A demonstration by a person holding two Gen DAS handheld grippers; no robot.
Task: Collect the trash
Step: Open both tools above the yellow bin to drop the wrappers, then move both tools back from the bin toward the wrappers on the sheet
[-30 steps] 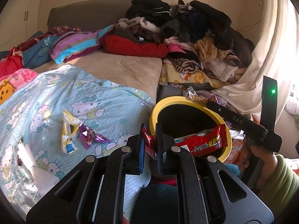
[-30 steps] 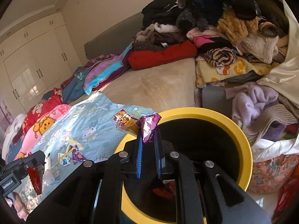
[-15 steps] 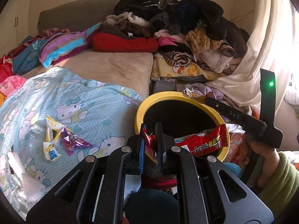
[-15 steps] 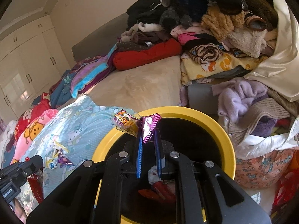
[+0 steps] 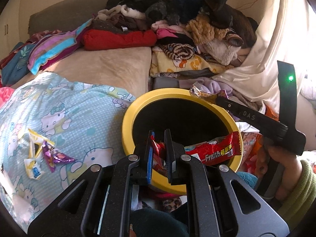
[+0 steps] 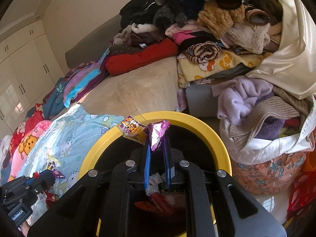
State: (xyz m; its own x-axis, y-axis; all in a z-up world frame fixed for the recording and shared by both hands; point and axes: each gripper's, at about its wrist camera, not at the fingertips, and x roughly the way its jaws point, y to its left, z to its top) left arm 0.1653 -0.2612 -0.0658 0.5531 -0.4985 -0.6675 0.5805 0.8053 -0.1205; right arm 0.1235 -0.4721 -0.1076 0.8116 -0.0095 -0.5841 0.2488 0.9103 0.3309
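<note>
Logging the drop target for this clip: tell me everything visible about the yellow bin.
The bin is round, with a broad glossy yellow rim, plastic by the look, and a black inside. It stands upright and open beside the bed. Red and white wrappers lie at its bottom. The left gripper holds a red wrapper over its near rim; the right gripper holds a purple wrapper above the opening. Its base is hidden.

A red snack wrapper (image 5: 214, 150), lying over the near right rim of a yellow-rimmed bin (image 5: 126, 122), carries the words "Fruit&" in white, with a second line beneath it too crumpled to read. The black bar of the right claw (image 5: 250, 116), reaching in from the right, shows the pale letters "DAS". A small white label on the left claw (image 6: 16, 214), at the near left, is too small to read with certainty.
</note>
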